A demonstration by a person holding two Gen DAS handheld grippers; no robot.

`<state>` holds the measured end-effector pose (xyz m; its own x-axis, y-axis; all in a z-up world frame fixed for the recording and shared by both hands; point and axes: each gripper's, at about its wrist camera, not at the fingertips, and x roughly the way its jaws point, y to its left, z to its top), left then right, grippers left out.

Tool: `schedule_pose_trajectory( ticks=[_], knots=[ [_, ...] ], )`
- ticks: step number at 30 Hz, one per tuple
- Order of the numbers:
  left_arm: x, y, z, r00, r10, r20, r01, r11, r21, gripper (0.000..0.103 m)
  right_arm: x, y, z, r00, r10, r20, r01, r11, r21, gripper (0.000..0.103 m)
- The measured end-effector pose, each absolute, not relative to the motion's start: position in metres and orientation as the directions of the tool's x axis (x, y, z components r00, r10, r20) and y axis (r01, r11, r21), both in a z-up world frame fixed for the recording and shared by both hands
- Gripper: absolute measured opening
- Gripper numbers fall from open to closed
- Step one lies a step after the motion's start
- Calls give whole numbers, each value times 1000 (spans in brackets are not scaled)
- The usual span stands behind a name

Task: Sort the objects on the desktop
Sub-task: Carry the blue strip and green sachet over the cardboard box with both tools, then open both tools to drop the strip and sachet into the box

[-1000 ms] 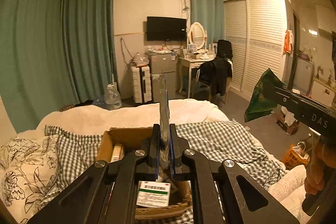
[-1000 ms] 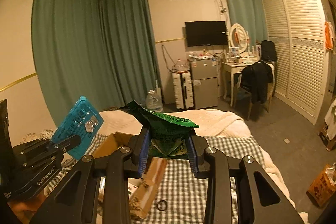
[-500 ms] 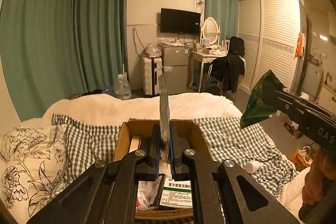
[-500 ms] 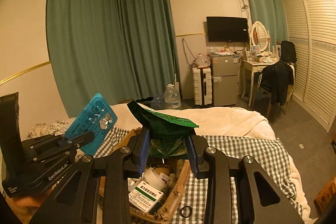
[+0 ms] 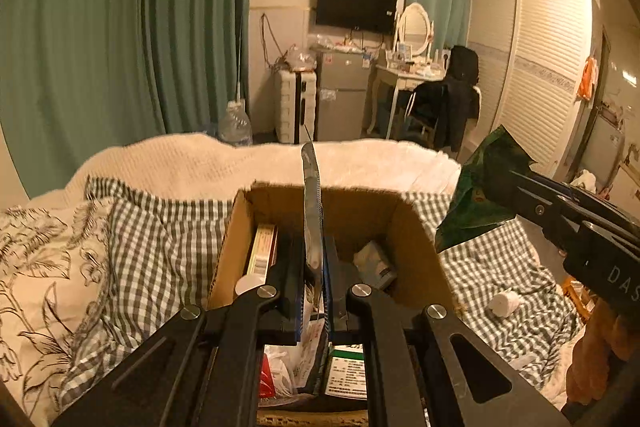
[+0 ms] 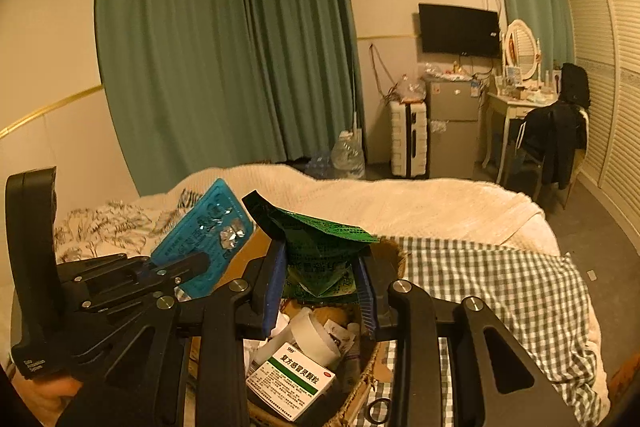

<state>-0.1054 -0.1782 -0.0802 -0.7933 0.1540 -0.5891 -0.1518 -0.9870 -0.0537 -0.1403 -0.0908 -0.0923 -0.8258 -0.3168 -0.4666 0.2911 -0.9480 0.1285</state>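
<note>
In the left wrist view my left gripper [image 5: 313,291] is shut on a thin blue blister pack [image 5: 312,227], seen edge-on and upright above an open cardboard box [image 5: 240,219]. From the right wrist view the same blister pack [image 6: 208,239] shows its blue face in the left gripper [image 6: 196,263]. My right gripper [image 6: 320,291] is shut on a crumpled green packet [image 6: 320,251], held over a wicker basket [image 6: 360,387]. That packet [image 5: 480,195] hangs to the right of the box in the right gripper [image 5: 516,187].
The basket holds a green-and-white medicine box [image 6: 296,379], a white roll [image 6: 312,335] and small packets. The cardboard box contains a yellow carton [image 5: 262,247]. A checkered blanket [image 6: 500,287] covers the bed, with a small white roll [image 5: 504,303] and a black ring [image 6: 380,407] on it.
Both grippers have moved forward and down over the bed. The cardboard box and basket now sit closer and larger beneath them. Both grips are unchanged.
</note>
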Motion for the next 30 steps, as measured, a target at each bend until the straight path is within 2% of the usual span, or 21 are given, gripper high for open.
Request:
schedule_pose_trajectory(
  ticks=[17,25,30],
  knots=[
    [-165,-191,-159,-660,88,-746,-84,-996,-43,7,-215,-112,-174,-674,-327,-663,326,-936,130,31],
    [-173,-187,-174,-624,88,-776,-86,-995,-43,7,-230,-112,-195,-627,-324,-709,325,-935,140,33],
    [-171,-186,-172,-621,90,-779,-87,-995,-45,9,-228,-109,-191,-634,-323,-702,319,-937,142,37]
  ],
)
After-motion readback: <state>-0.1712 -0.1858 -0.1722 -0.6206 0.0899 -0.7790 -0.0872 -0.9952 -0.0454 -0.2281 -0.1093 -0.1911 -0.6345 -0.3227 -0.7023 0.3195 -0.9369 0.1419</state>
